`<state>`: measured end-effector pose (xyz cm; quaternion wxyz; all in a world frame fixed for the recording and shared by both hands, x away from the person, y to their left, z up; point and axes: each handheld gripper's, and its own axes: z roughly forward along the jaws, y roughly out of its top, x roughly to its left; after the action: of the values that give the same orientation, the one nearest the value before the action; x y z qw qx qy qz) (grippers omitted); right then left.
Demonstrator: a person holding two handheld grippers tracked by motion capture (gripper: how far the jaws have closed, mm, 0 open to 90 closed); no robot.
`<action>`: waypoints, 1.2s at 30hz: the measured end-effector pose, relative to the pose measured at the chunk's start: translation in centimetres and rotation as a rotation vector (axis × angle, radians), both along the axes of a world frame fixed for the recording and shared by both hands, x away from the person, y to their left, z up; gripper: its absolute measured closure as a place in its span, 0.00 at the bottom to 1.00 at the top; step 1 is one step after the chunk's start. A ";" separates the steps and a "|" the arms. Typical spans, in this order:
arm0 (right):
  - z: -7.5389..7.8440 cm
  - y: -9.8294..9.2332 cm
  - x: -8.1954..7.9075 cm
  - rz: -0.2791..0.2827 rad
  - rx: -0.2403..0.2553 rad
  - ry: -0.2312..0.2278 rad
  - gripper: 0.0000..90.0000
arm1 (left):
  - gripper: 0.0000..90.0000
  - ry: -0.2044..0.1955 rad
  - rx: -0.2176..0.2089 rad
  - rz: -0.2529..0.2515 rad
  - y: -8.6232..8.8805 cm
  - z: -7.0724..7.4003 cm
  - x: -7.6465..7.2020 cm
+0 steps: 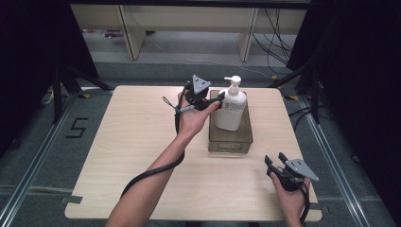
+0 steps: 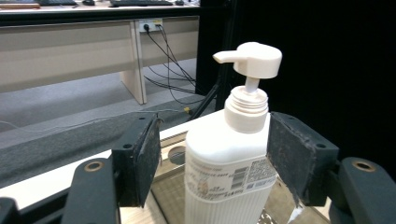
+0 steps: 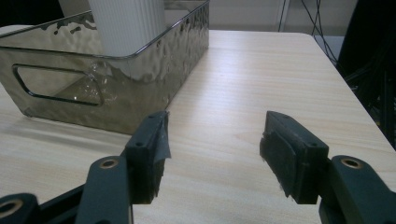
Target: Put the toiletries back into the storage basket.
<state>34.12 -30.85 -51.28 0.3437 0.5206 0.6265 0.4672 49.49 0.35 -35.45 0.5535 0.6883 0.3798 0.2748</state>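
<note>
**Inspector A:** White plastic pump bottle (image 1: 231,106) stands upright inside a smoky, translucent bin (image 1: 231,140) with a dimpled wall and a cut-out handle slot. The bin sits on the light wood table (image 1: 137,156), toward its far middle.

**Inspector B:** Confirmed. Bottle is at the far end of the bin. Position of the left gripper (image 1: 213,100)?

**Inspector A:** Raised over the bin's far left corner, held in the left hand (image 1: 191,116). In the left gripper view its 2 jaws are spread, 1 on each side of the bottle (image 2: 231,158) at shoulder height. The right pad (image 2: 292,156) looks to be against the bottle; a gap shows at the left pad (image 2: 144,161). Not clamped.

**Inspector B:** And the right gripper (image 1: 274,160)?

**Inspector A:** Low over the table's near right corner, well apart from the bin, held in the right hand (image 1: 291,194). In the right gripper view the 2 jaws are wide apart with bare tabletop (image 3: 243,88) between them; the bin (image 3: 107,88) lies ahead to its left.

**Inspector B:** Surroundings?

**Inspector A:** Grey floor (image 1: 189,56), desk legs (image 1: 128,33) and loose cables (image 1: 279,38) beyond the table.
</note>
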 end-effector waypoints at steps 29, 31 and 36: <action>0.1 0.0 -0.1 -0.004 -0.008 0.017 0.46 | 0.37 -0.038 0.007 0.067 10.4 -1.4 -5.0; 0.0 0.1 -0.1 -0.001 -0.001 0.016 0.46 | 0.37 -0.045 -0.004 0.082 11.4 -1.6 -5.5; 0.0 0.1 0.0 -0.003 -0.010 0.006 0.46 | 0.37 -0.050 -0.008 0.113 13.9 -2.4 -6.9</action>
<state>34.14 -30.78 -51.26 0.3451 0.5213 0.6291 0.4619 42.62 14.28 -37.81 0.5491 0.6565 0.4052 0.3215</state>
